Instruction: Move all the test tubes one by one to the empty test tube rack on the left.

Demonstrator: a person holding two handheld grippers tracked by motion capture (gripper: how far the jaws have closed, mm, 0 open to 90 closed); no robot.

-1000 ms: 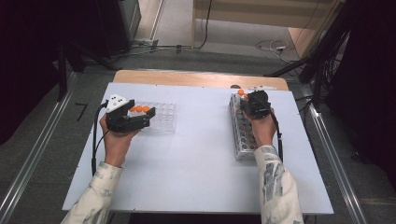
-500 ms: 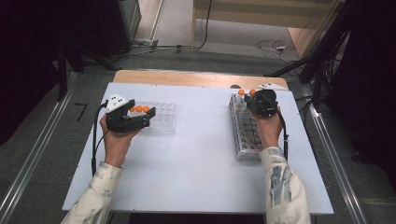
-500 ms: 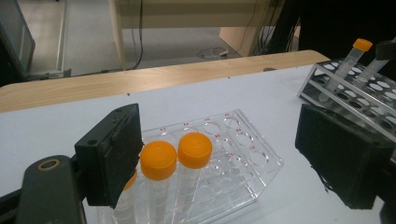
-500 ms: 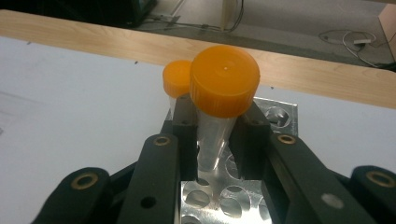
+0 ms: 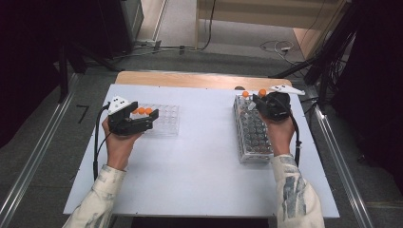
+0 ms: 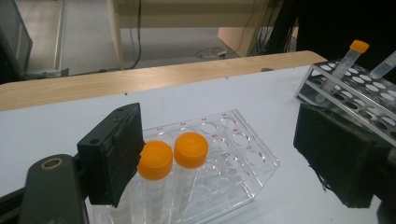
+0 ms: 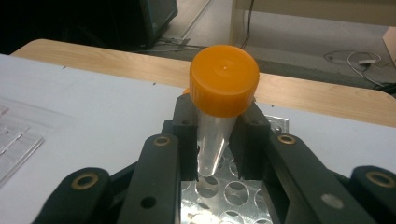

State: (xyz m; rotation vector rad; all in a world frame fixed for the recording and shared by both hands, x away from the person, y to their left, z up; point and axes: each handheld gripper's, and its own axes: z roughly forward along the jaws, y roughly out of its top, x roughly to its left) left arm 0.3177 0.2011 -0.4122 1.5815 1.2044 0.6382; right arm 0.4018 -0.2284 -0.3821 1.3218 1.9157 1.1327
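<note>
A: What's in the right gripper (image 7: 217,140)?
B: Its jaws clamp an orange-capped tube (image 7: 219,100), lifted above the metal rack (image 5: 252,137) at the table's two o'clock.
A: And the left gripper (image 6: 219,154)?
B: Jaws spread wide around two capped tubes (image 6: 173,161) in the clear rack (image 6: 229,168), at ten o'clock.

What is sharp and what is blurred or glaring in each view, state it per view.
High view: even light, dark surroundings, white table bright but soft. Left gripper view: orange-capped tubes fairly sharp, the near jaw soft. Right gripper view: held tube crisp, metal rack glinting below, the background floor soft.
</note>
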